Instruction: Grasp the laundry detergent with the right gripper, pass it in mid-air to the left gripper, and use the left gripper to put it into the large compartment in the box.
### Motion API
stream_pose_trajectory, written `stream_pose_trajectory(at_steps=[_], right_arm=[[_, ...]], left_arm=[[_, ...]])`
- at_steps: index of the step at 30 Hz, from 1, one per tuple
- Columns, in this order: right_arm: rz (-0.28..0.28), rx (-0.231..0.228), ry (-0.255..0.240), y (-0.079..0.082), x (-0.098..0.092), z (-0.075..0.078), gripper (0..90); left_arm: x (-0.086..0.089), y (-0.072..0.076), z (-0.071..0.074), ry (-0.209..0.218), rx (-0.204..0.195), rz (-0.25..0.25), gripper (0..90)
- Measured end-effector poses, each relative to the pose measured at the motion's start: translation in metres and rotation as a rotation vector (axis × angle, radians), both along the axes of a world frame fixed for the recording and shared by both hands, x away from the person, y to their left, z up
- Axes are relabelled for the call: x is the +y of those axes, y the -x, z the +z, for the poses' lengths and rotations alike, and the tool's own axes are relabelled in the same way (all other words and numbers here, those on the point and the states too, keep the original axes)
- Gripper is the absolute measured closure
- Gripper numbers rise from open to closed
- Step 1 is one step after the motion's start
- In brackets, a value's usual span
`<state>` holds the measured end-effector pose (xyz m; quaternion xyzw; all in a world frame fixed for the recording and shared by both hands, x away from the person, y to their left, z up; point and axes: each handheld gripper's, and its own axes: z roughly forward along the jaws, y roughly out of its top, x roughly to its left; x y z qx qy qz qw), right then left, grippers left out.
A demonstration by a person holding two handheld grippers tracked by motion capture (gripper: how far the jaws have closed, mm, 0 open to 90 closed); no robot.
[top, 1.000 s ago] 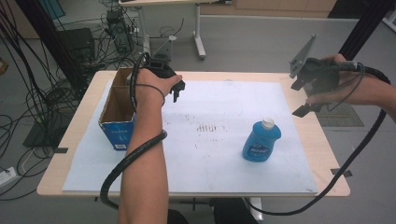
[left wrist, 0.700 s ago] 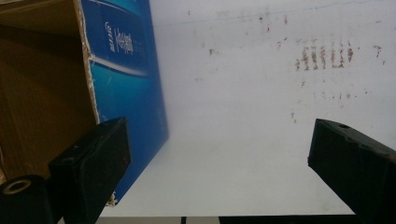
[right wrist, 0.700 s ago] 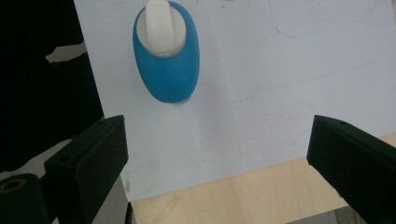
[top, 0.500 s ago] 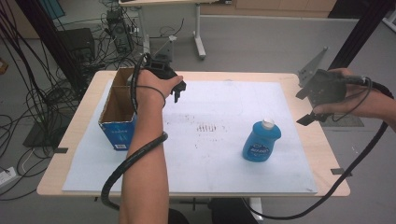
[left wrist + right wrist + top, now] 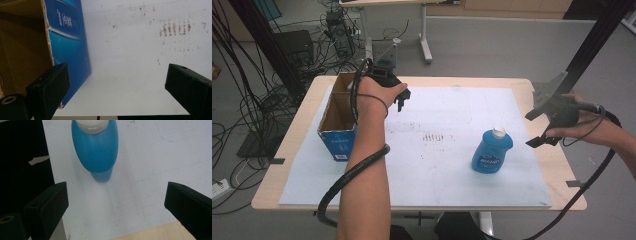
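- left tool up at the far left of the table, just beside the open cardboard box, jaws wide apart with nothing between them
- seen from the left gripper view: same left tool gaping over the white sheet, blue side of the box close by one jaw, brown inside of the box further over
- right tool out at the right edge of the table, hovering above the surface, jaws spread and empty
- blue bottle standing upright on the white sheet, right of centre, white cap on top, near the right tool but clear of it
- from the right gripper view: bottle dead ahead beyond the open right tool, not between the jaws, no contact
- faint brown marks on the sheet between box and bottle
- cables trailing from both tools, off the near edge
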<state>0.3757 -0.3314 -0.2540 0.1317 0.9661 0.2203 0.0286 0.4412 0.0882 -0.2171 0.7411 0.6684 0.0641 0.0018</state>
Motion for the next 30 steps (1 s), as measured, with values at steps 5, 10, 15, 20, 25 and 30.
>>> stream_pose_trajectory(at_steps=[5, 10, 15, 20, 25, 30], right_arm=[[-0.002, 0.005, -0.050, 0.003, -0.002, -0.017, 5.1], [-0.002, -0.014, -0.075, 0.006, -0.002, -0.033, 4.7], [-0.016, -0.018, -0.137, 0.010, -0.002, -0.055, 3.6], [-0.019, -0.020, -0.161, 0.012, 0.001, -0.067, 3.4], [-0.018, -0.022, -0.191, 0.015, 0.004, -0.080, 3.3], [-0.020, -0.024, -0.226, 0.016, 0.007, -0.091, 3.2]], left_arm=[[-0.001, 0.001, 0.000, 0.001, 0.000, -0.002, 6.3], [-0.002, 0.001, 0.001, 0.002, -0.001, 0.001, 6.3], [-0.004, 0.001, 0.000, 0.000, 0.002, -0.004, 6.3], [-0.005, 0.001, -0.001, -0.002, 0.003, -0.006, 6.3], [-0.003, 0.003, -0.001, -0.002, 0.003, -0.002, 6.3], [-0.003, 0.003, -0.001, -0.003, 0.003, -0.002, 6.3]])
